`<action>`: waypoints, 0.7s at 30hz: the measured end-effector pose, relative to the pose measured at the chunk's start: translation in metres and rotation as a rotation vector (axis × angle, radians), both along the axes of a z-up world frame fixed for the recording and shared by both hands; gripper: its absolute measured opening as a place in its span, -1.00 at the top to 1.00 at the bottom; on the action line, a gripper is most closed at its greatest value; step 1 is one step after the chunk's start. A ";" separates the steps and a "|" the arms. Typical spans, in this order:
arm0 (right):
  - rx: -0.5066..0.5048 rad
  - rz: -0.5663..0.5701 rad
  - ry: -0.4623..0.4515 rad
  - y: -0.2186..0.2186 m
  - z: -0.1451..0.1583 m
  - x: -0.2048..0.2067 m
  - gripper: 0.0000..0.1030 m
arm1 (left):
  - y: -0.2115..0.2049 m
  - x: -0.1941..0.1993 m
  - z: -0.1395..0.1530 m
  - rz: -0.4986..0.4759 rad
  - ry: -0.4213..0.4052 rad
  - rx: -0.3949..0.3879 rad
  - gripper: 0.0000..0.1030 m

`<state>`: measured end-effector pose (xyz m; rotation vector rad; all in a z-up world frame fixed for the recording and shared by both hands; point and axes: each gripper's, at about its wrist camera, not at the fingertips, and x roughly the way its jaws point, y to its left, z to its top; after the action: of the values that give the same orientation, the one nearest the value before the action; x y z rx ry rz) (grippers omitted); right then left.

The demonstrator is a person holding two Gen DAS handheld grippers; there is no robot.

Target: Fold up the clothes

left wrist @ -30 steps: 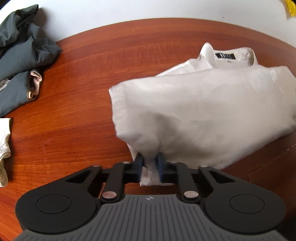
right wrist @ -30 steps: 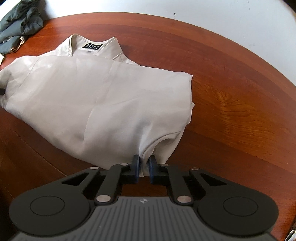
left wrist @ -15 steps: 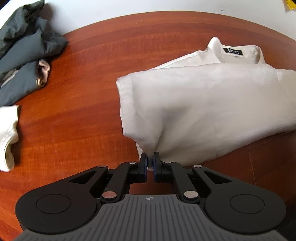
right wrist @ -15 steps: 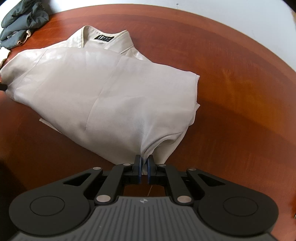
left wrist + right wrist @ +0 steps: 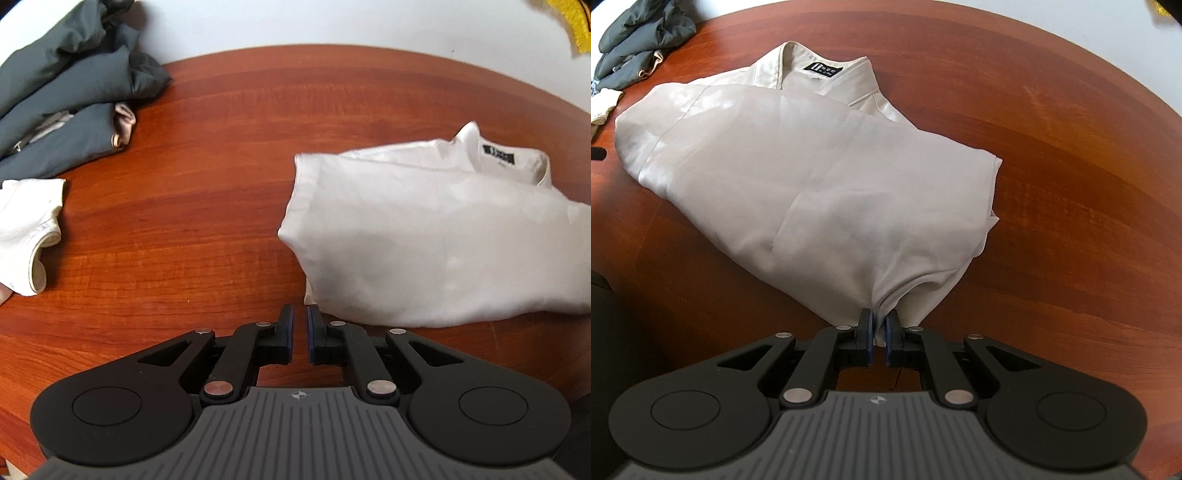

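A cream collared shirt (image 5: 827, 184) with a black neck label lies folded on the red-brown wooden table (image 5: 1071, 155); it also shows in the left wrist view (image 5: 424, 236) at the right. My right gripper (image 5: 880, 325) is shut on the shirt's near edge, cloth bunched between the fingers. My left gripper (image 5: 300, 317) is nearly closed with a narrow gap and holds nothing; it sits just left of the shirt's near left corner.
A pile of dark grey clothes (image 5: 66, 103) lies at the far left of the table, with a white garment (image 5: 26, 229) beside it. The grey pile also shows in the right wrist view (image 5: 639, 40). A yellow item (image 5: 576, 26) lies beyond the table's far right.
My left gripper has let go of the shirt's corner and drawn back to the left. The shirt has settled flat. My right gripper keeps its hold on the near edge.
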<state>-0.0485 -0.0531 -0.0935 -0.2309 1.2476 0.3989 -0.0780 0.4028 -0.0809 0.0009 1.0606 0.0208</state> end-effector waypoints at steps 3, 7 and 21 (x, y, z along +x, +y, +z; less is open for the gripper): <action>-0.013 0.002 -0.020 0.001 0.006 -0.006 0.73 | -0.009 -0.001 0.005 -0.027 -0.016 0.007 0.79; -0.028 -0.003 -0.046 0.000 0.013 -0.011 0.60 | -0.029 -0.001 0.008 -0.094 -0.027 0.006 0.60; -0.072 0.017 -0.141 -0.020 0.039 -0.011 0.16 | -0.118 -0.004 0.015 -0.353 -0.043 0.019 0.31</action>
<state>-0.0595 -0.0735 -0.0543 -0.3260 1.1230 0.3466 -0.0822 0.2853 -0.0659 0.2041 1.0053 -0.2869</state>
